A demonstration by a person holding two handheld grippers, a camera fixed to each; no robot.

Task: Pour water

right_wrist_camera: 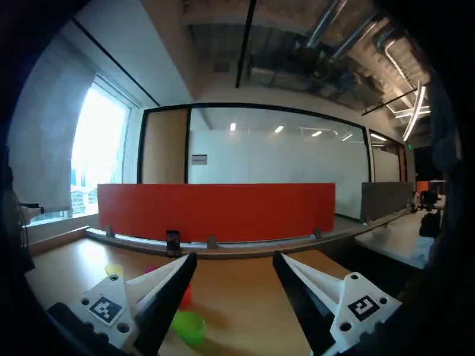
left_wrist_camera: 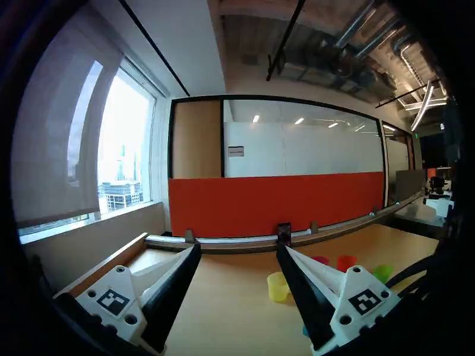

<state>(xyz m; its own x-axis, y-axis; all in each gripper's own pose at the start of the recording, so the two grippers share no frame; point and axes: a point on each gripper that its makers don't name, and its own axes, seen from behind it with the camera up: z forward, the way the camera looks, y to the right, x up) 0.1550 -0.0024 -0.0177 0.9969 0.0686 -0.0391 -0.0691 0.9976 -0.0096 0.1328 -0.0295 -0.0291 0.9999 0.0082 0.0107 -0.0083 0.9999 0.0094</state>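
Left gripper view looks along a pale wooden table (left_wrist_camera: 237,308) toward an orange panel (left_wrist_camera: 273,204) that stands across its far edge, with a metal rail (left_wrist_camera: 237,240) running at the panel's foot. A dark phone (left_wrist_camera: 284,233) stands upright against that rail. Above the panel is a glass wall (left_wrist_camera: 303,145), to the left a bright window (left_wrist_camera: 122,154) half covered by a blind, and overhead a ceiling (left_wrist_camera: 332,41) of bare pipes and ducts.

The left tool (left_wrist_camera: 237,248) is released, its two fingers spread wide over bare table. Four cups stand on the table toward the right. The yellow cup (left_wrist_camera: 277,286) is nearest, just beside the right-hand finger. It is upright, its long axis vertical and its open mouth facing up. Farther back, in a loose row, are the pink cup (left_wrist_camera: 320,260), the red cup (left_wrist_camera: 346,262) and the green cup (left_wrist_camera: 383,272), each partly hidden by that finger, each with its rim uppermost.

In the right gripper view the same table, panel and phone appear. The right tool (right_wrist_camera: 234,256) is also released, fingers well apart. The green cup (right_wrist_camera: 189,326) sits low beside the left-hand finger, mouth up, with the red cup (right_wrist_camera: 186,296) just behind it. The yellow cup (right_wrist_camera: 114,270) shows farther left, beyond that finger.
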